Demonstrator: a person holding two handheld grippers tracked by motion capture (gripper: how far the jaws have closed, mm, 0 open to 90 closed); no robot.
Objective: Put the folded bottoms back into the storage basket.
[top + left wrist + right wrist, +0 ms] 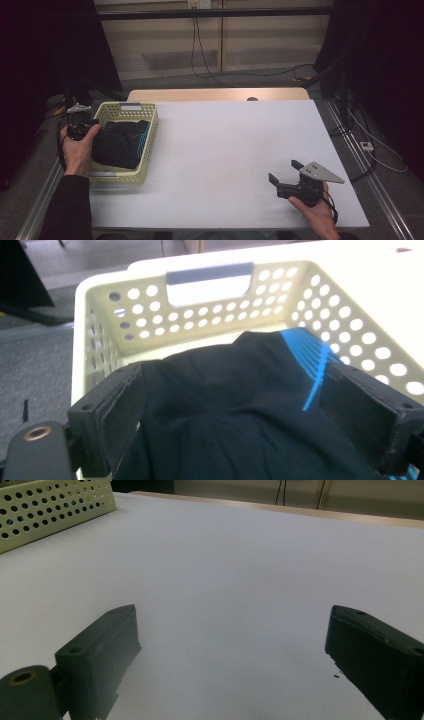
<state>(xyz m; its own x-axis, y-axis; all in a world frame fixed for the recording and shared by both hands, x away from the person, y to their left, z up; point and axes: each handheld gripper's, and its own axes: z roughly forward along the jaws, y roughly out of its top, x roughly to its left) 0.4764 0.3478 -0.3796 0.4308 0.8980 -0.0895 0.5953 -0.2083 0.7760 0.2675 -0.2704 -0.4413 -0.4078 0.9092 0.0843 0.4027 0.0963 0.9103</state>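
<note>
The left gripper [235, 405] is hovering at the basket [150, 131], fingers [112, 415] spread wide with the black garment [225, 400] between them but not pinched. The garment is lying bunched inside the basket, at nine o'clock on the bench [235, 150]. If the fingers are closing too shallow, they are likely catching one fold and the cloth could snag on the rim, dragging the light basket. The right gripper [286, 175] is resting at four o'clock, fingers wide, holding nothing.
</note>
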